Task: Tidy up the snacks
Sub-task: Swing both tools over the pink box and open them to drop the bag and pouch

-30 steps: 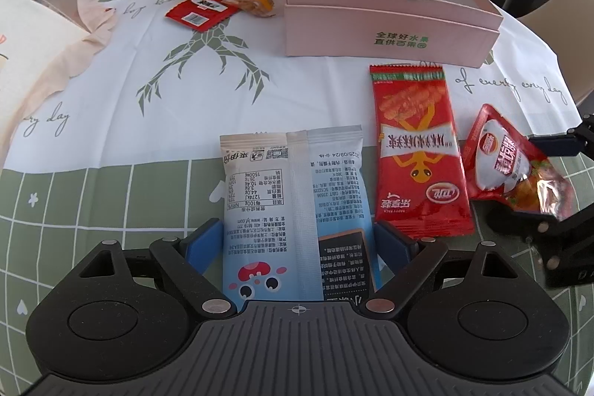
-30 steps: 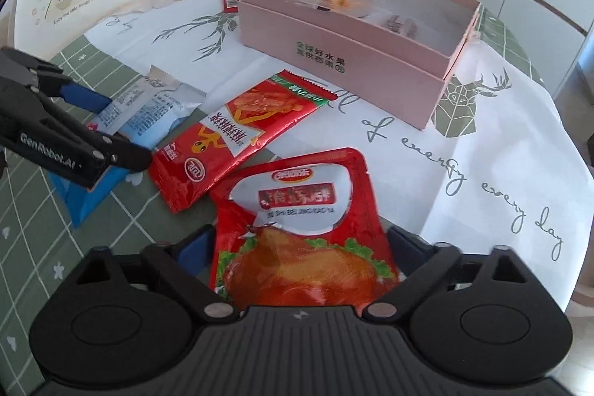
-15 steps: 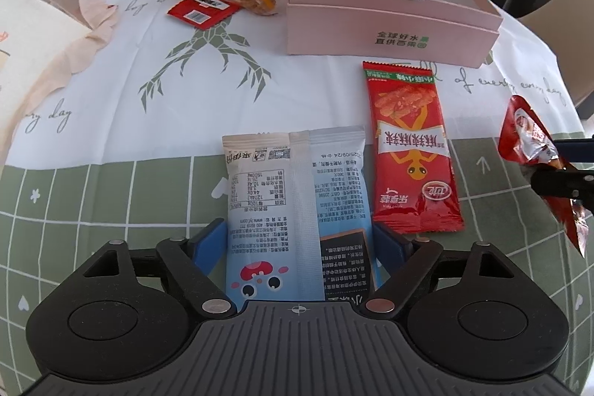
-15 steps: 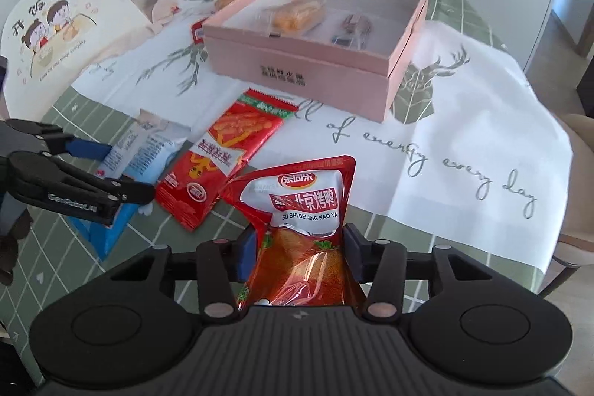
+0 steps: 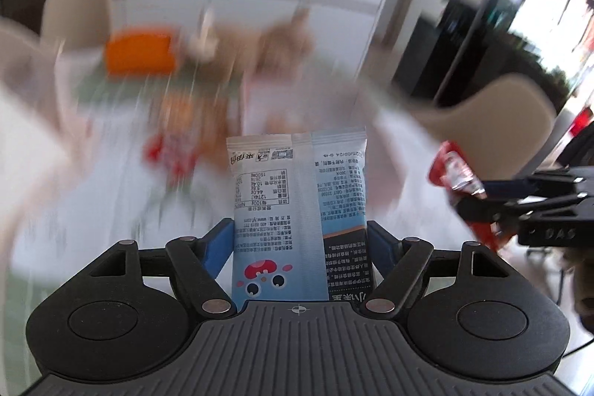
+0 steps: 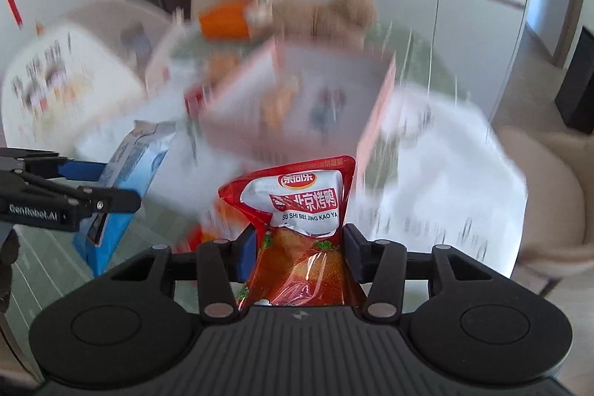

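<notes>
Looking along the left gripper (image 5: 300, 240), you can see the pale blue snack packet (image 5: 299, 210) standing upright between its blue pads and lifted clear of the table; the jaws are closing a touch more, pinching the packet by its two long edges near the bottom. Everything behind is smeared by motion, so the pink box and the loose snacks on the tablecloth are only guessed-at shapes, though the orange pack (image 5: 139, 56) at the far end reads clearly enough. Off to the right the other tool carries its red pouch (image 5: 458, 186) in the air. From the right gripper (image 6: 300, 249), the red roast-duck pouch (image 6: 297, 232) is clamped at its waist, crumpled where the pads bite, its top flaring free above them. Beyond it lies the open pink box (image 6: 375, 121), with a couple of items already inside, blurred. At left the blue packet (image 6: 128, 180) hangs from the left tool. To do this step well, I would carry both packs over the box rim without letting them collide, keep the grips firm until each is well inside, and lower them flat beside what is already there, one hand letting go after the other.
</notes>
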{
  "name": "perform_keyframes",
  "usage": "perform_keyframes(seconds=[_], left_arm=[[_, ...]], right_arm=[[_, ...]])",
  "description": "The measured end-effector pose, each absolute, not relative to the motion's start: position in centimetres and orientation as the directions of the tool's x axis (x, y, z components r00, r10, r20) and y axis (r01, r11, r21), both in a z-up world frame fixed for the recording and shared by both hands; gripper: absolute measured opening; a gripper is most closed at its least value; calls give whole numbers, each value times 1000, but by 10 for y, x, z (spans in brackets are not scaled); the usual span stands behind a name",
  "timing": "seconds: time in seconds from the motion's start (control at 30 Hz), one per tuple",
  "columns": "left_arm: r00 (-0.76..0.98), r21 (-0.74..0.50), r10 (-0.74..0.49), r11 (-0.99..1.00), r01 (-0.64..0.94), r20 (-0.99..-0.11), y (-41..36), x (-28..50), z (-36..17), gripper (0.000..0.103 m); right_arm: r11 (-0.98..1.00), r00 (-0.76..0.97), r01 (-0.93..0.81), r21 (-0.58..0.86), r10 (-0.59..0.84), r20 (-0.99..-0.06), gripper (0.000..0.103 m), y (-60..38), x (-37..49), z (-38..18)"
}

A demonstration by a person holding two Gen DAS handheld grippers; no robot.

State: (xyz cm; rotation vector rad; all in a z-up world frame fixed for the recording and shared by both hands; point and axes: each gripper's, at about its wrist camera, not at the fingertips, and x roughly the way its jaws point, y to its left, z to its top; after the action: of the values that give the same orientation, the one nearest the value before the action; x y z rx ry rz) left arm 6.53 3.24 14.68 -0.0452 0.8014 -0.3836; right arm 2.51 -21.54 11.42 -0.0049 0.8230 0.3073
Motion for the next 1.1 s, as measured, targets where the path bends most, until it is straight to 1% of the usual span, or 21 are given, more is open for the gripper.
perform_keyframes(seconds=[0.07, 0.1, 0.17, 0.2, 0.23, 0.27, 0.3, 0.33, 0.4, 0.43, 0.47, 0.53, 0.63, 0.7, 0.77, 0.83, 0.87, 0.93, 1.0, 1.03, 1.1], left_arm=[[660, -187, -382, 919, 348, -647, 28, 88, 179, 84], [660, -184, -390, 914, 362, -642, 23, 103, 190, 84], [656, -199, -418, 901, 385, -628, 15, 134, 199, 91], [651, -208, -428, 897, 390, -627, 10, 150, 196, 90], [635, -217, -433, 895, 391, -640, 4, 167, 186, 90], [599, -232, -434, 893, 386, -673, -2, 187, 168, 90], [564, -253, -439, 890, 378, -700, -7, 204, 149, 89], [540, -278, -446, 888, 365, -714, -9, 216, 130, 89], [532, -313, -443, 894, 320, -722, -6, 224, 105, 85], [534, -343, -455, 890, 300, -713, 0, 224, 101, 80], [532, -370, -468, 883, 287, -705, 8, 222, 100, 78], [506, -402, -499, 866, 296, -703, 20, 224, 100, 78], [526, -377, -496, 868, 322, -691, 40, 231, 107, 78], [594, -365, -445, 895, 258, -670, 64, 238, 107, 78], [634, -367, -371, 919, 146, -679, 90, 257, 99, 78], [623, -338, -288, 940, 41, -727, 106, 286, 84, 78], [605, -328, -277, 944, 28, -746, 108, 300, 75, 77], [585, -309, -279, 950, 51, -762, 100, 326, 56, 77], [583, -262, -265, 961, 92, -768, 86, 341, 41, 77], [593, -219, -243, 969, 114, -768, 76, 346, 36, 81], [635, -71, -164, 983, 169, -755, 58, 351, 28, 82]], right_arm=[[952, 689, -278, 125, 289, -665, 47, -217, 40, 154], [952, 708, -278, 127, 293, -643, 47, -217, 49, 172], [952, 735, -272, 137, 298, -609, 48, -215, 73, 205], [951, 744, -275, 141, 304, -595, 48, -212, 86, 217], [951, 752, -272, 145, 304, -585, 53, -210, 99, 225], [956, 757, -248, 158, 293, -584, 58, -206, 118, 231], [957, 749, -220, 191, 291, -595, 74, -204, 137, 230], [953, 729, -190, 235, 297, -616, 83, -201, 161, 223], [949, 679, -175, 261, 309, -666, 82, -192, 200, 199], [957, 657, -151, 246, 284, -698, 76, -188, 216, 184], [970, 633, -117, 215, 239, -736, 72, -186, 230, 168], [977, 609, -87, 194, 206, -766, 70, -187, 238, 151], [974, 591, -91, 205, 219, -776, 70, -193, 234, 146], [982, 608, -85, 171, 187, -772, 70, -194, 229, 148], [987, 625, -65, 149, 156, -765, 70, -194, 210, 148], [989, 617, -45, 143, 140, -775, 70, -193, 193, 136], [989, 606, -42, 145, 141, -783, 70, -193, 186, 132], [990, 579, -28, 142, 131, -804, 70, -189, 165, 113], [992, 571, -22, 123, 114, -813, 70, -183, 148, 100], [994, 574, -16, 111, 100, -813, 70, -180, 136, 93], [995, 587, -7, 101, 85, -805, 70, -177, 121, 87]])
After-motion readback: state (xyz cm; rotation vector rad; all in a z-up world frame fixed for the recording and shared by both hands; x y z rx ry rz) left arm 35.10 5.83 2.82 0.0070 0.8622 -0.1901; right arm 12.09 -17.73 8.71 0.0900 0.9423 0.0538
